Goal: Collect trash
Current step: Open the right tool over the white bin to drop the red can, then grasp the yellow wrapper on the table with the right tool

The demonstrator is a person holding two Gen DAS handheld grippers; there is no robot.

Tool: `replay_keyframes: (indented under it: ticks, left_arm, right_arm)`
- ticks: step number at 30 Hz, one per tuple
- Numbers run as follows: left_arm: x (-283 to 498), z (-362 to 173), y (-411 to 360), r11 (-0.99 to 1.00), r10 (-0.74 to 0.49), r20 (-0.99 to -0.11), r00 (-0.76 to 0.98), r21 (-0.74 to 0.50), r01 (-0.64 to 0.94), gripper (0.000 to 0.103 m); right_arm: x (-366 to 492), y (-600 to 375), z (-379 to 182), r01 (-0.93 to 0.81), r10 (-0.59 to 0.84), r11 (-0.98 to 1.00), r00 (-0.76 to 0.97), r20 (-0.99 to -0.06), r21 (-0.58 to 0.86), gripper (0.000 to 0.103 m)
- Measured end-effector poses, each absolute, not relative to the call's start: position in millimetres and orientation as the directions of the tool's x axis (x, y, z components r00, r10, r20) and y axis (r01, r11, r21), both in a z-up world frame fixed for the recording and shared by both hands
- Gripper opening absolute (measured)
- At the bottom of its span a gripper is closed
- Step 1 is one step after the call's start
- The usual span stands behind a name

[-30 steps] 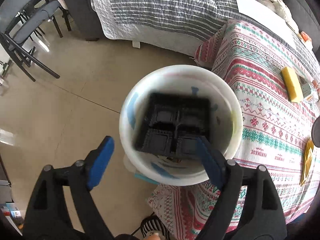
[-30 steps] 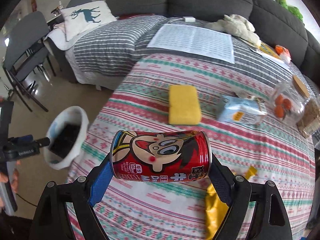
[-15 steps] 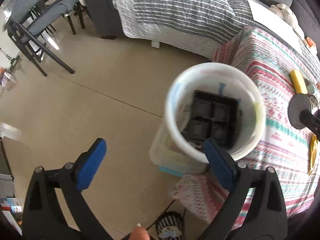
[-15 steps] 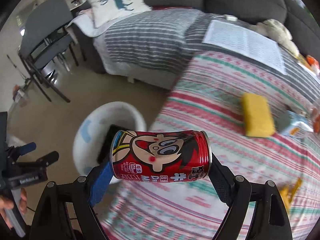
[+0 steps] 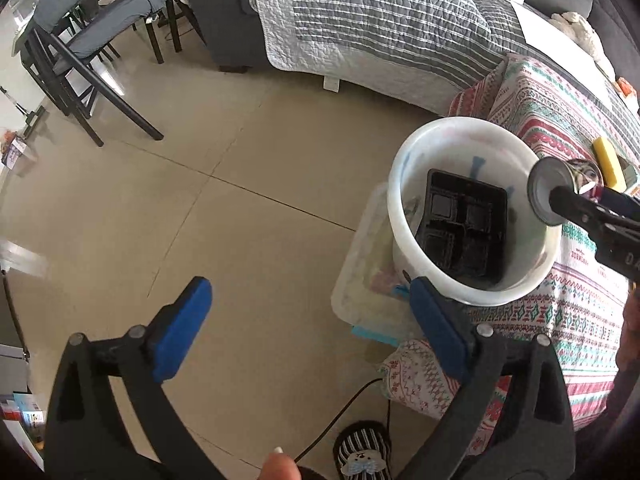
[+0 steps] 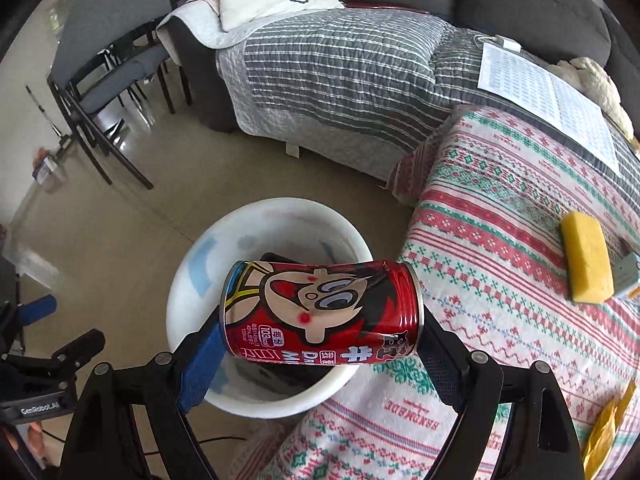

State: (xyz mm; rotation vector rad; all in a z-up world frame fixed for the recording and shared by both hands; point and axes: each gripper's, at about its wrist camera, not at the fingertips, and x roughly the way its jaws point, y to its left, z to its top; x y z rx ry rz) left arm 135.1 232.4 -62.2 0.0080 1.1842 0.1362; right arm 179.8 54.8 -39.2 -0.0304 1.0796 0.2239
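While the beige tiled floor lies bare and wide on the side of the round white plastic bucket that faces the grey chair, the other side of the bucket is tight against the hanging edge of the patterned red, green and white cloth. Behind the bucket the grey striped quilt drops to the floor, with a free strip of tiles between them. Inside the bucket a black plastic compartment tray leans on the wall.

Just above the bucket's rim, partly over its mouth, the right gripper clamps the crushed red cartoon drink can crosswise by its two ends. Well to the chair side of the bucket the left gripper has just been opening; its blue pads stand wide apart with nothing between them.
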Motion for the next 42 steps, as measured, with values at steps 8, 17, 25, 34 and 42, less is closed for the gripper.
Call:
replay_keyframes:
  ticks: [8,17,25,34,42]
  left_arm:
    - [131.6,-58.2,226.1,0.994,0.096,-0.922,0.375,0.069,-0.084,0.099]
    - [131.3,-52.2,202.2,0.998,0.052,-0.925,0.376,0.038,-0.046,0.099]
    - [133.5,-45.3,167.1,1.0,0.015,-0.928,0.372,0.023,0.019,0.099]
    - [136.1,-37.4,127.0,0.997,-0.018,-0.928,0.371,0.012,0.079,0.099]
    - [134.3,-32.5,99.2,0.993,-0.027,-0.929,0.37,0.018,0.118,0.099]
  right_arm:
    - [171.7,36.8,-16.3,-0.186,0.192,0.976,0.497,-0.846,0.112,0.094]
    - [138.8,-33.8,8.5,-0.118,0.061,0.993,0.525,-0.849,-0.002,0.094]
    - [106.2,-125.3,15.7,0.024,-0.044,0.999,0.473,-0.88,-0.037,0.094]
    - [73.7,-215.0,-14.9,0.166,-0.081,0.986,0.296,-0.952,-0.032,0.094]
    - [61.9,-232.0,-52.0,0.17,-0.087,0.984,0.164,-0.983,-0.059,0.093]
